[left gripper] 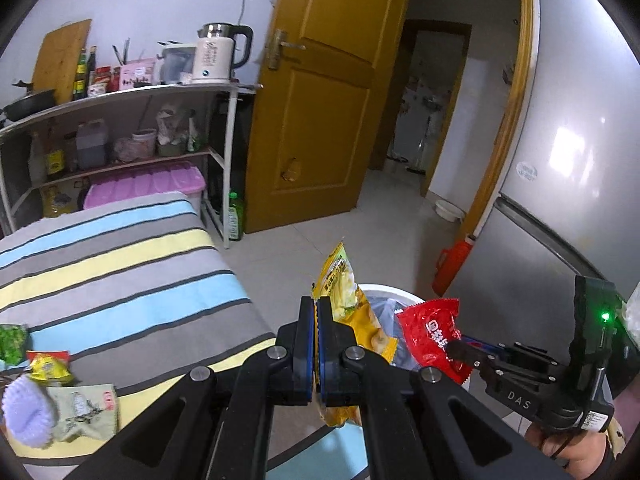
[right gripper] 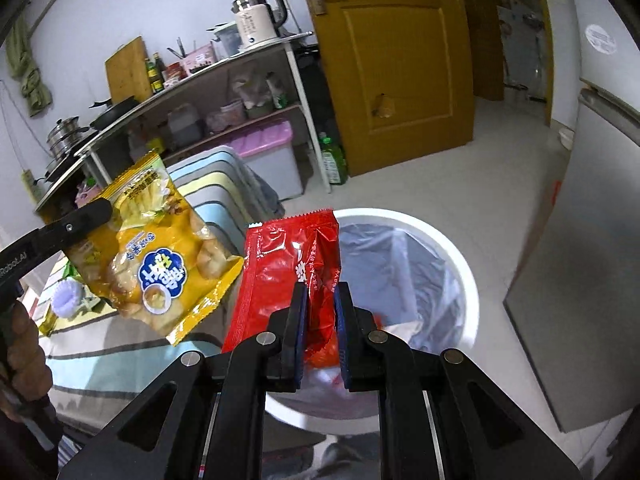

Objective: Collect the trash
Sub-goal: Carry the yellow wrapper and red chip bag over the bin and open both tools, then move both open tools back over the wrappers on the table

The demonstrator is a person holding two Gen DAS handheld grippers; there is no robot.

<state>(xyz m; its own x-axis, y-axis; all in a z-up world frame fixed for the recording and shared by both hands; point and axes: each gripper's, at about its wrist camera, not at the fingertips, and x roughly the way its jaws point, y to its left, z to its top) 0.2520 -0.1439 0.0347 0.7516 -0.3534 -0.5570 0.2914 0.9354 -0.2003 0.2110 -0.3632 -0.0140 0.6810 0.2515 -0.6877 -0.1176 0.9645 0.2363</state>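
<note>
My left gripper (left gripper: 317,304) is shut on a yellow snack bag (left gripper: 352,312), held in the air at the near rim of a white trash bin (right gripper: 452,248) lined with a clear bag. The yellow bag also shows in the right wrist view (right gripper: 160,256). My right gripper (right gripper: 320,292) is shut on a red snack wrapper (right gripper: 292,264), held over the bin's near edge. The red wrapper also shows in the left wrist view (left gripper: 430,332). More trash lies on the striped table (left gripper: 120,272): a green wrapper (left gripper: 12,344), a small yellow-red packet (left gripper: 50,366), a pale packet (left gripper: 86,412) and a white paper cup liner (left gripper: 26,416).
A metal shelf (left gripper: 120,96) with a kettle (left gripper: 220,54), bottles and a pink-lidded box stands behind the table. A yellow door (left gripper: 320,100) is open to a hallway. A grey fridge (left gripper: 580,160) stands at the right, with a red bottle (left gripper: 452,264) beside it.
</note>
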